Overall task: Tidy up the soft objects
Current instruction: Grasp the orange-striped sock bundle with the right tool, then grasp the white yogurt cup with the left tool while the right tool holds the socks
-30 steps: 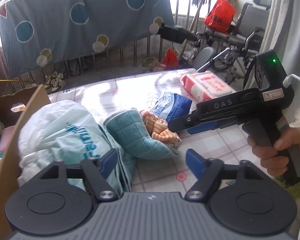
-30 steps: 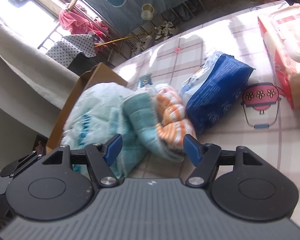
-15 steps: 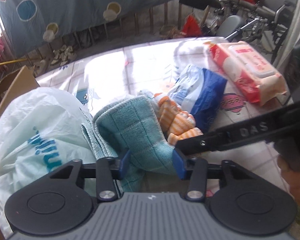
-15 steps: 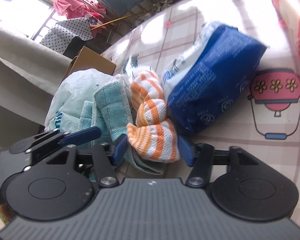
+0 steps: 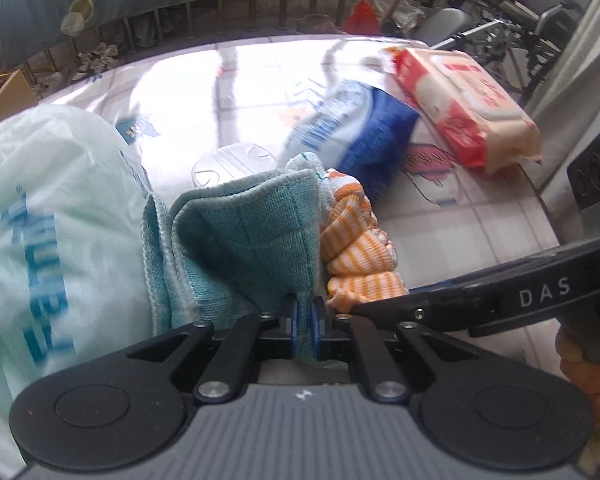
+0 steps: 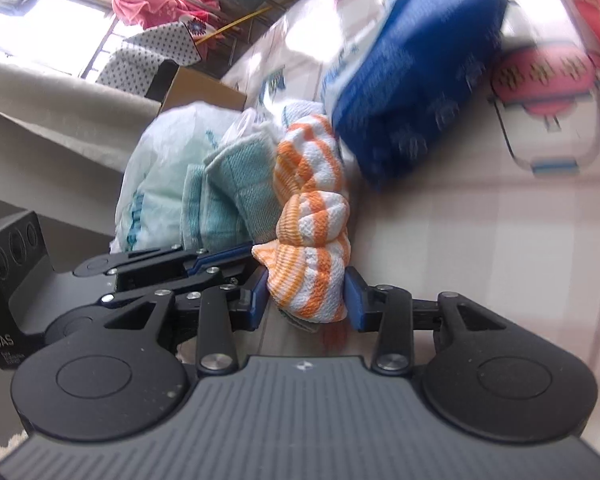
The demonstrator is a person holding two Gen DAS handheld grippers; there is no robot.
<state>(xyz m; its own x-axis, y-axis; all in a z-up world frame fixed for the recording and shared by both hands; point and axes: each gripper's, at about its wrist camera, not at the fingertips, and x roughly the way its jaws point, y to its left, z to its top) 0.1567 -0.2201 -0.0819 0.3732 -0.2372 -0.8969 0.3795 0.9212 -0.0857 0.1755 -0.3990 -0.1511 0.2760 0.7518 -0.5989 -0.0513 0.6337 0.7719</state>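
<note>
A folded teal towel (image 5: 252,240) lies on the checked tablecloth, against a rolled orange-and-white striped cloth (image 5: 356,240). My left gripper (image 5: 304,320) is shut on the towel's near edge, which is pinched between the blue pads. In the right wrist view, my right gripper (image 6: 306,300) has the striped cloth (image 6: 312,240) between its jaws. They are closing, and both pads touch the cloth's sides. The left gripper (image 6: 220,258) reaches in from the left onto the teal towel (image 6: 236,192). One of the right gripper's fingers (image 5: 420,308) crosses the left wrist view.
A stuffed white plastic bag (image 5: 52,220) presses on the towel's left side. A blue soft pack (image 5: 372,136) and a red wipes pack (image 5: 460,96) lie behind to the right. A cardboard box (image 6: 200,88) stands at the table's far left. A hand (image 5: 580,368) holds the right gripper.
Both grippers came down onto the pile. The left jaws closed on the teal towel's edge. The right jaws narrowed around the striped cloth.
</note>
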